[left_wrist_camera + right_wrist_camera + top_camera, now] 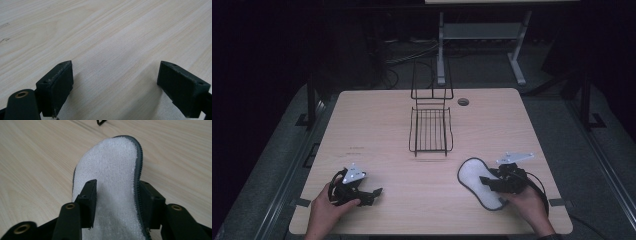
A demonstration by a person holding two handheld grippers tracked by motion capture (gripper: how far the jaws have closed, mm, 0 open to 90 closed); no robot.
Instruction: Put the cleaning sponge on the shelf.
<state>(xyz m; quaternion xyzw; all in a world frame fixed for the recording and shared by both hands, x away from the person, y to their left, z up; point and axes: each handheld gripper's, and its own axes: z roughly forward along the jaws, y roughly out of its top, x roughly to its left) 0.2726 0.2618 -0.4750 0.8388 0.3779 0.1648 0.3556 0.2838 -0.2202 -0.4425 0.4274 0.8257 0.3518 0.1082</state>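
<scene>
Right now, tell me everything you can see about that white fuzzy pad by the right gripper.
The white pad is a flat, elongated piece with rounded ends, its top a fluffy terry-like fabric edged all round by dark grey stitched trim. It lies on the wooden table near the front right, angled toward the wire rack. The right gripper has its jaws around the pad's near end, one on the fuzzy top, the other outside the trimmed edge, which curls upward there.

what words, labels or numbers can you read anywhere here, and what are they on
No readable text in any view.
Table: a small dark mark left of the wire rack, too small and blurred to tell whether it is writing.
White insole, with the right gripper at its edge: plain fleece, no label or size.
Left gripper: bare black pads, no marking.
</scene>
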